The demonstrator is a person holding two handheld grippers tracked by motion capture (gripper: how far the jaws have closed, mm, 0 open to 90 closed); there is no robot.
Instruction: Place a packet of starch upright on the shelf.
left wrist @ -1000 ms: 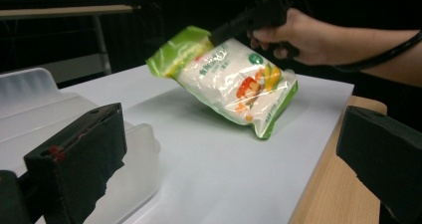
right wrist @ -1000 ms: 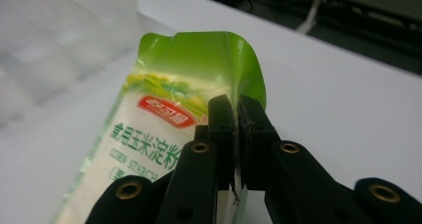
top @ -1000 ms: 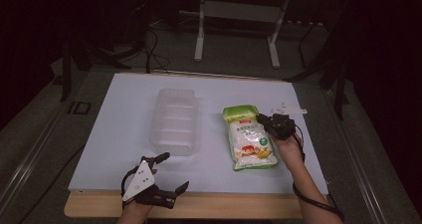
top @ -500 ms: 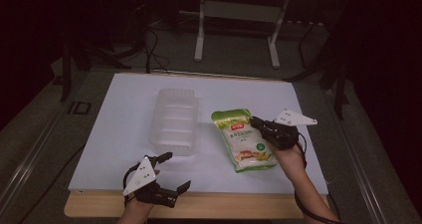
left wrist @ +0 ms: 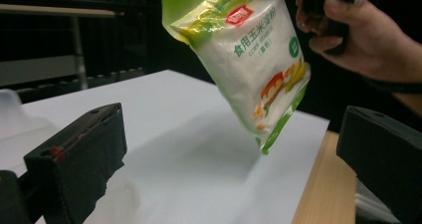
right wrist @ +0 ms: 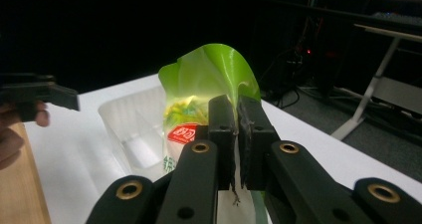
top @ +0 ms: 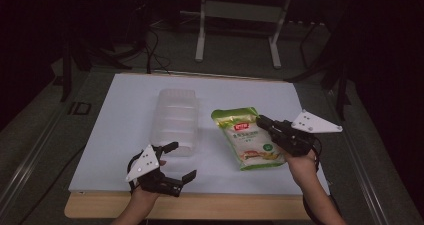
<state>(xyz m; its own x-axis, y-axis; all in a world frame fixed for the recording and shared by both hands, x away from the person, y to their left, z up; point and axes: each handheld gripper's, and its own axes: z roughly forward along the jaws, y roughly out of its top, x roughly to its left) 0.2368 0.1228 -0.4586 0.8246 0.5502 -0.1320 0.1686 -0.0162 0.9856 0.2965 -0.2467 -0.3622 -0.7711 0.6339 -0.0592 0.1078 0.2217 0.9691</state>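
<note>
A green and white food pouch [top: 245, 137] with a red logo hangs tilted above the white table [top: 125, 110], casting a shadow below it. My right gripper [top: 261, 121] is shut on the pouch's right side near its green top; in the right gripper view the jaws [right wrist: 236, 119] pinch the thin edge of the pouch [right wrist: 209, 74]. My left gripper [top: 181, 160] stands open near the table's front left edge with nothing between its fingers. The left gripper view looks between its jaws [left wrist: 229, 174] at the pouch [left wrist: 249, 59] and the hand [left wrist: 363, 40] holding the right gripper.
A clear plastic container [top: 177, 120] sits in the middle of the table, left of the pouch and just beyond my left gripper. The table's wooden front edge [top: 225, 207] runs below both hands. A stand [top: 240, 15] and cables lie on the dark floor behind.
My right gripper has lifted the pouch off the table and turned at the wrist, so its grey plate now shows. The pouch hangs tilted. The left gripper rose a little.
</note>
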